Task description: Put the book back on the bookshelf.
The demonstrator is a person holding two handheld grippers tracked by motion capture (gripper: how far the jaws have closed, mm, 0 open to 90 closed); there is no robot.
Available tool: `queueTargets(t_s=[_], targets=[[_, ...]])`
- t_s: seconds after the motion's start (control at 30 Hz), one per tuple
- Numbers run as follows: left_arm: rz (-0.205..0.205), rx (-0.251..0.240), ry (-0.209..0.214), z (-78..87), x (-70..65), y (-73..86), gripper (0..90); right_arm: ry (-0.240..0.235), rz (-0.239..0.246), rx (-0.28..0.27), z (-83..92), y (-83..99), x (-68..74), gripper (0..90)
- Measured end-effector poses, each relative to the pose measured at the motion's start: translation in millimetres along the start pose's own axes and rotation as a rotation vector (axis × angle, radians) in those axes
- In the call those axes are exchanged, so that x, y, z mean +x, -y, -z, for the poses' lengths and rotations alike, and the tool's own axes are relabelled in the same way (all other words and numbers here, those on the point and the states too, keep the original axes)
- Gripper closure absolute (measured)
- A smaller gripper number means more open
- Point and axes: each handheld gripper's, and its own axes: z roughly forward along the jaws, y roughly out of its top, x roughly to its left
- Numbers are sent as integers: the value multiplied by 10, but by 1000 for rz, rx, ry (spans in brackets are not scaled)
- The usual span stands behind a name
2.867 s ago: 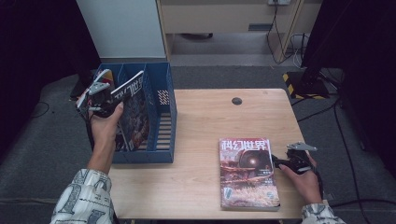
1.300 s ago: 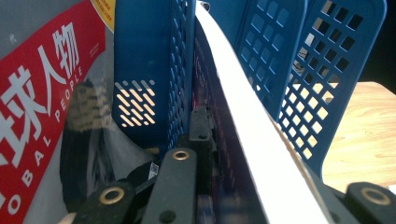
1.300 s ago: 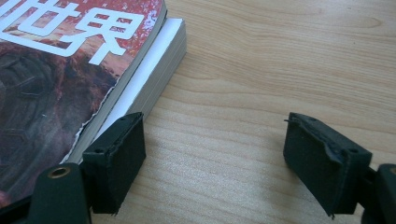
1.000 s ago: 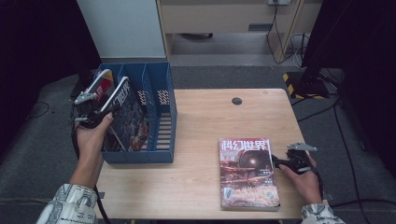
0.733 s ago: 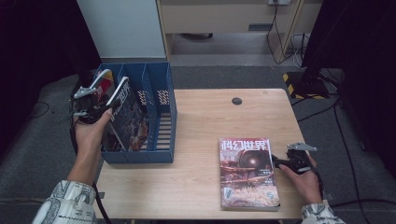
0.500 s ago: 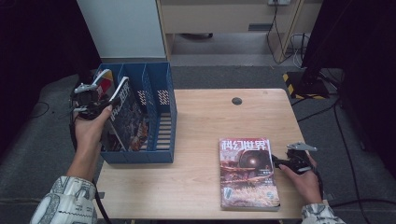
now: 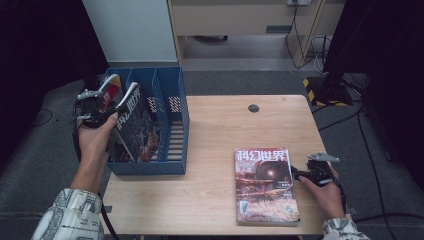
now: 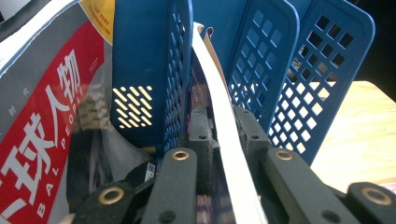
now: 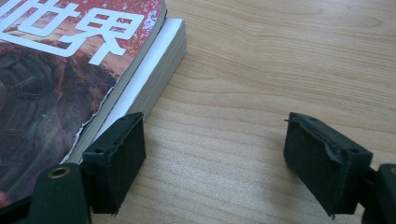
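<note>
Work in hand: we are putting a magazine (image 7: 131,116) into the blue file rack (image 7: 170,150) at the left end of the bench (image 7: 220,145).

Left tongs (image 7: 102,105): they are closed on the upper edge of the magazine; in the left gripper view the white page edge (image 8: 224,140) runs between the two black jaws. The jaws have just been closing a little more on it.

Where the magazine is: inside the rack, in the second compartment from the left as we judge it, leaning to one side and not yet upright. Another magazine with a red cover (image 8: 42,135) stands in the compartment beside it.

Right tongs (image 9: 212,158): they stand wide open and hold nothing. They rest low on the bench just beside the right edge of the stack of magazines (image 7: 265,185).

Risk one: if we let go now, the leaning magazine may slide down and bend, because the compartment is wider than the magazine is thick.

Risk two: the grip is only on a thin edge, so the cover could tear or slip out when we push down.

Risk three: the rack stands at the bench edge; a sideways push from the left hand (image 7: 92,142) could shift it or tip it off.

Risk four: the top cover of the stack already looks torn at its edge (image 9: 100,112), so the right tongs could catch only that cover.
</note>
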Motion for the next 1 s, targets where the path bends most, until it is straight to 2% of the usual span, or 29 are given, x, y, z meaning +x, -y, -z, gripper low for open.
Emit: queueTargets(t_s=[0.13,0.33,0.43,0.57,0.63,0.8,1.0], targets=[[-5,-3,1,-7,-16,4,767,0,1,-1,-1,0,-1,208],[-14,-3,-9,-36,-49,41,694,-1,0,0,0,1,0,208],[-14,-3,-8,-48,-53,65,692,0,-3,-1,0,0,1,208],[-20,-2,-20,-36,-29,72,789,-1,3,-1,0,0,-3,208],[-18,-2,-20,-29,-18,74,807,0,2,-1,0,0,-2,208],[-25,-4,-3,-32,-26,70,819,-1,2,-1,0,0,-2,208],[-15,-35,1,-1,-15,57,822,-1,1,-2,-2,0,-2,207]])
